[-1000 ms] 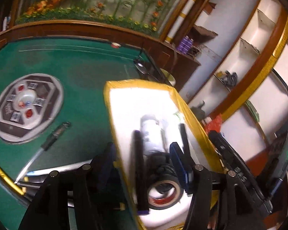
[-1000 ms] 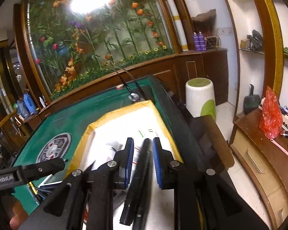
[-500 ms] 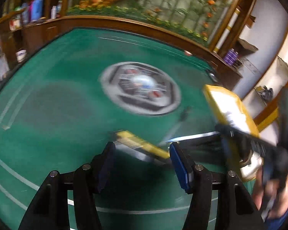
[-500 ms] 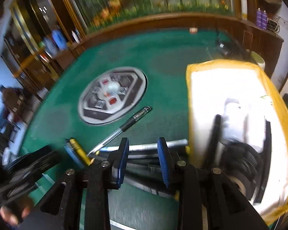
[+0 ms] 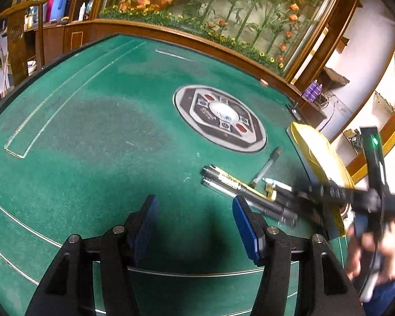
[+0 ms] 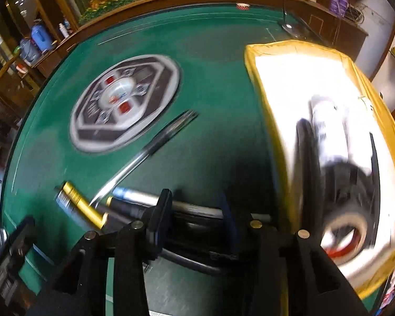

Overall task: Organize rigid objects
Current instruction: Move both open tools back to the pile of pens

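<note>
Over the green table [image 5: 97, 131], both grippers now face the loose pens [image 6: 134, 205] instead of the yellow tray [image 6: 281, 158]: left gripper [image 5: 194, 226] apart and empty, right gripper [image 6: 194, 221] opening above the pens.

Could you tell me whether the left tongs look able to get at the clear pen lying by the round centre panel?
Probably yes: the left tongs stand open over bare felt, and the clear pen lies uncovered beyond the pen pile.
</note>
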Motion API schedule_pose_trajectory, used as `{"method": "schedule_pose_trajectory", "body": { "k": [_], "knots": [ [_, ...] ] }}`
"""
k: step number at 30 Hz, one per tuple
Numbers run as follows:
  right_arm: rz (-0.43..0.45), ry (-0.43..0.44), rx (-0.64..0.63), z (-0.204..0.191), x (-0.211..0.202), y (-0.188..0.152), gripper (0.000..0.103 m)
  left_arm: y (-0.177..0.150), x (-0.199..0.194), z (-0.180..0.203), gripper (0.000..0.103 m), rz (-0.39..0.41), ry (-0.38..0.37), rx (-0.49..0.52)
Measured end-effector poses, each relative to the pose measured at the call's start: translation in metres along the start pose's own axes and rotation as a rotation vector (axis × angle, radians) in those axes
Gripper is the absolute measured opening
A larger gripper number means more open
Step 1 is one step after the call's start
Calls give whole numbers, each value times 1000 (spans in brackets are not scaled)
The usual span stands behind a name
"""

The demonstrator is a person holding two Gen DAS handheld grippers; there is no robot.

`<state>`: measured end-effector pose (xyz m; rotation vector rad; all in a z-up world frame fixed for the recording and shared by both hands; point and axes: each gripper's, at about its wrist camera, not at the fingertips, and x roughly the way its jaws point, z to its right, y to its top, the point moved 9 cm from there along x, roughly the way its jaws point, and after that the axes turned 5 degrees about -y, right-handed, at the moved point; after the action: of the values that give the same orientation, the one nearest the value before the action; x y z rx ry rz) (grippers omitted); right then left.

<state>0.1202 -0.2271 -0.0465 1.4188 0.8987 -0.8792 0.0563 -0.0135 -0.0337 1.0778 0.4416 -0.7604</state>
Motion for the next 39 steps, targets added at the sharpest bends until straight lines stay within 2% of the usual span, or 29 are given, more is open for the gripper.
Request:
{"method": "schedule_pose_trajectory", "body": {
  "k": [4, 9, 12, 14, 15, 17, 20, 26, 31, 34, 36, 39],
  "knots": [
    [-37, 132, 59, -15, -16, -37, 37, -4, 4, -1, 62, -31, -31, -18],
    [-22, 292, 17, -39, -43, -69, 38, -10, 7, 2, 62, -71, -64, -7],
    [32, 282, 4, -30, -56, -65, 38, -13, 13, 6, 62, -107, -87, -2],
    [64, 229, -34, -20, -58, -63, 38, -14, 13, 8, 62, -112, -90, 5],
    [74, 210, -61, -18, -58, -66, 36, -14, 13, 8, 62, -117, -99, 8],
    [84, 171, -130, -15, -56, -73, 25, -16, 12, 12, 62, -125, -116, 16],
    [82, 142, -244, -18, -52, -79, 24, -13, 3, 13, 62, -86, -106, 26],
    [79, 196, -400, -34, -40, -73, 23, -17, -8, 7, 62, -85, -72, 3],
    [73, 237, -383, -21, -37, -67, 22, -28, -8, 14, 62, -133, -54, 4],
    [54, 200, -430, -15, -29, -79, 22, -32, -6, 23, 62, -163, -42, 8],
    [105, 190, -465, -18, -33, -88, 22, -33, -4, 27, 62, -181, -29, 0],
    [119, 219, -441, -16, -34, -93, 22, -36, 6, 29, 62, -216, 35, 0]
  ]
}}
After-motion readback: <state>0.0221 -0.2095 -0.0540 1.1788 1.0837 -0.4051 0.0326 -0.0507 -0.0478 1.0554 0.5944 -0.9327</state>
